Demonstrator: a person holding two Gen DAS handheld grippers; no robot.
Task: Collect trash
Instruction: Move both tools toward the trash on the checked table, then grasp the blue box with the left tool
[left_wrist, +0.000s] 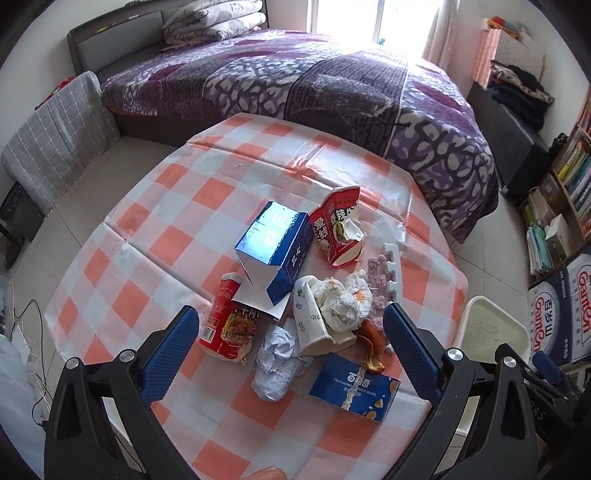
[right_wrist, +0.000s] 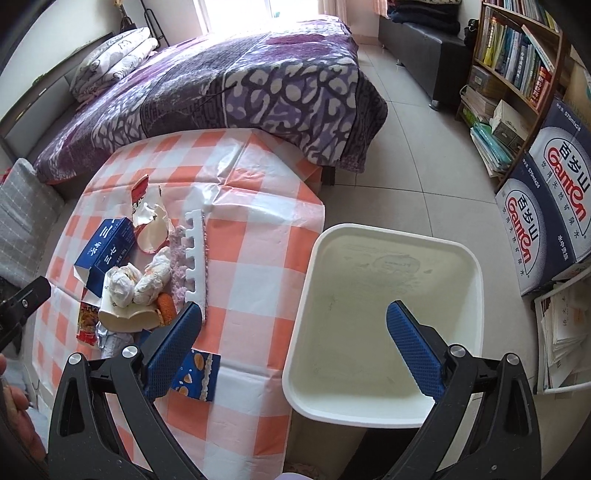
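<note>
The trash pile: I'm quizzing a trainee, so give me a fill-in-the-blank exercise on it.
1. The white bin holds ____ trash.
2. The orange peel lies partly on the ____ biscuit box.
3. Both the left tongs and the right tongs are ____.

Missing words: no; blue; open

Purple bed, bookshelf w/ books (water cartons nearby).

Orange-and-white checked tablecloth, blue carton, white bin.
</note>
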